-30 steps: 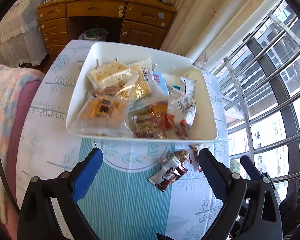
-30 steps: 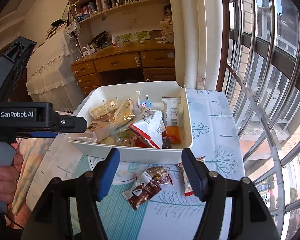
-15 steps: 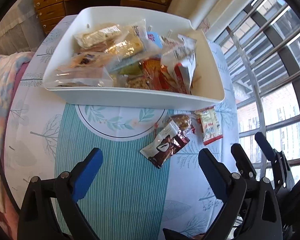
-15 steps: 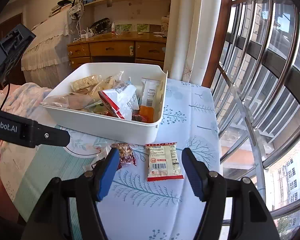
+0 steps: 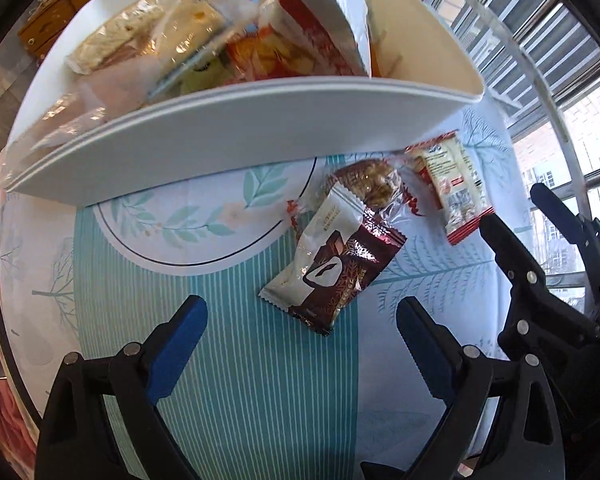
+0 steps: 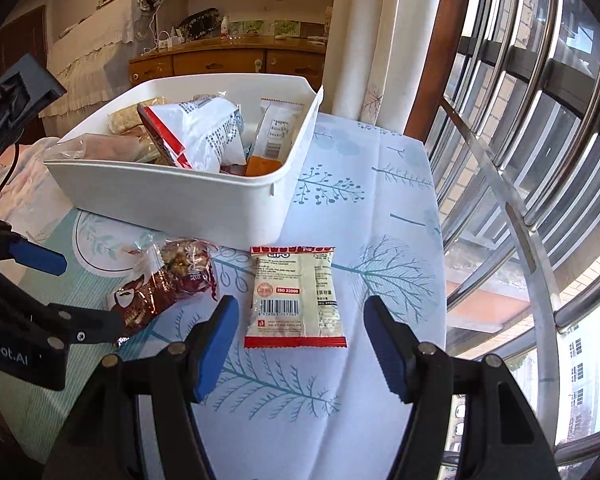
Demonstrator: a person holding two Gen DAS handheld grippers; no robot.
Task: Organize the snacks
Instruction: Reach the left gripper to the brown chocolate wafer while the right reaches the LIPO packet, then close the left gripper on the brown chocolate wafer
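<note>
A white bin (image 5: 236,128) (image 6: 188,196) full of snack packets stands on the table. Three packets lie in front of it: a brown-and-white packet (image 5: 332,272) (image 6: 148,300), a clear nut packet (image 5: 372,184) (image 6: 188,264), and a cream packet with red edges (image 5: 448,184) (image 6: 294,296). My left gripper (image 5: 300,336) is open and empty, low over the cloth just short of the brown-and-white packet. My right gripper (image 6: 300,340) is open and empty, its fingers on either side of the cream packet's near end.
The table has a teal and white patterned cloth (image 5: 220,360). A window with metal bars (image 6: 520,160) runs along the right. A wooden desk (image 6: 228,60) stands behind the table. A pink quilt (image 5: 0,420) lies at the left edge.
Both grippers have come down and forward toward the loose packets. The left one now faces the brown-and-white packet, the right one straddles the cream packet. Both stay open.
</note>
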